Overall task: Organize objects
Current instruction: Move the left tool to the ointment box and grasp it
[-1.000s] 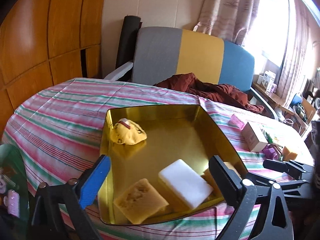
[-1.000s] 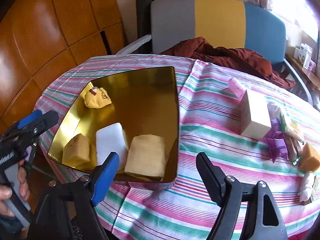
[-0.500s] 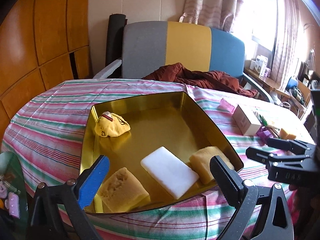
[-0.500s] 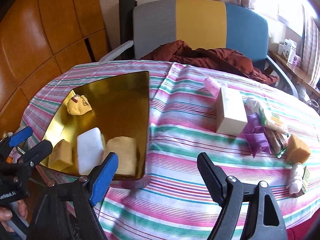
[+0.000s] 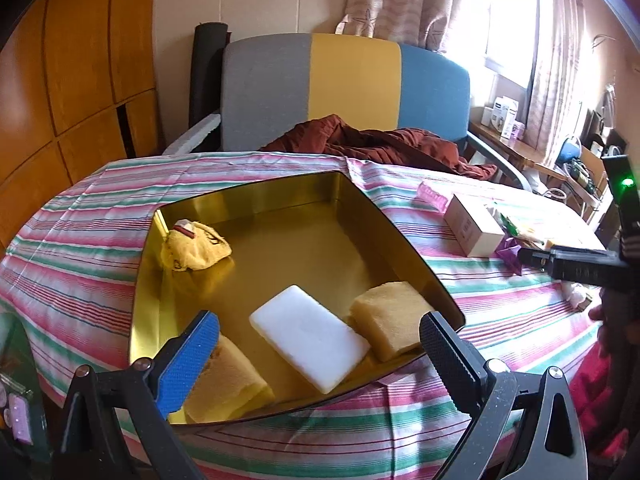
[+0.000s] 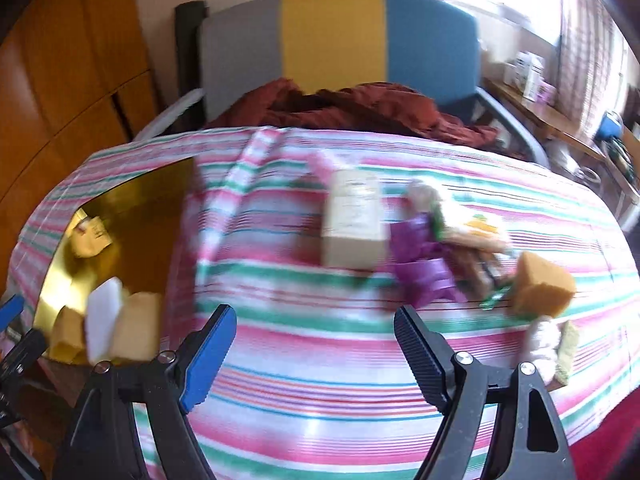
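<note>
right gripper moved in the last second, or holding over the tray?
Yes. In the right wrist view the gold tray has slid from centre to the left edge, so the right gripper has swung right, toward the cream box.

sponges (image 5: 390, 320) in gold tray (image 5: 256, 206)

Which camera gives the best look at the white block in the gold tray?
The left wrist view. There the white block lies sharp and whole on the gold tray floor, between two yellow sponges. In the right wrist view it is small, motion-blurred and near the frame's left edge.
</note>
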The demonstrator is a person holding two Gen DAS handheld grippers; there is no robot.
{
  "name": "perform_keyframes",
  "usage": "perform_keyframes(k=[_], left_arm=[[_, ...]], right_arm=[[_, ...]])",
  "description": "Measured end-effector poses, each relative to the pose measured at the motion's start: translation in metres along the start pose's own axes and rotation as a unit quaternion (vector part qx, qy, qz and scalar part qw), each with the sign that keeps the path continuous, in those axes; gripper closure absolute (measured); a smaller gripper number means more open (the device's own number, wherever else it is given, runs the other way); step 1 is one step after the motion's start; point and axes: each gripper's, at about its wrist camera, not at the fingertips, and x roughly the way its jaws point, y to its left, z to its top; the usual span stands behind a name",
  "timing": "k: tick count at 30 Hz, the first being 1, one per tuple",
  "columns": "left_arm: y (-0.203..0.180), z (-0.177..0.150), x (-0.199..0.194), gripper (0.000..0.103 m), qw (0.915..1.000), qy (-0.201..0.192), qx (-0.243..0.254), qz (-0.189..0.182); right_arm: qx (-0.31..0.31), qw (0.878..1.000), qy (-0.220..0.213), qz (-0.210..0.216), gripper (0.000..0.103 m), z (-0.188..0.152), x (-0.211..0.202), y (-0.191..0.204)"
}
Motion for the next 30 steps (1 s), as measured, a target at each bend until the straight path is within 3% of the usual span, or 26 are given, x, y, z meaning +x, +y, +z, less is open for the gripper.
perform_keyframes(k=[10, 16, 30], left_arm=[[-0.028, 0.019, 0.008, 0.002, 0.9990, 0.001, 0.035, -0.028], [-0.055, 0.040, 0.023, 0.002, 0.9973, 0.008, 0.061, -0.040], [-0.150, 0.098, 0.101, 0.002, 0.9878, 0.065, 0.090, -0.109]], right_arm=[[0.042, 0.996, -0.015, -0.076, 0.020, 0.029, 0.008, -0.088], [0.118, 0.991, 0.000, -0.067, 0.020, 0.022, 0.025, -0.134], [0.125, 0.990, 0.011, -0.059, 0.020, 0.020, 0.029, -0.137]])
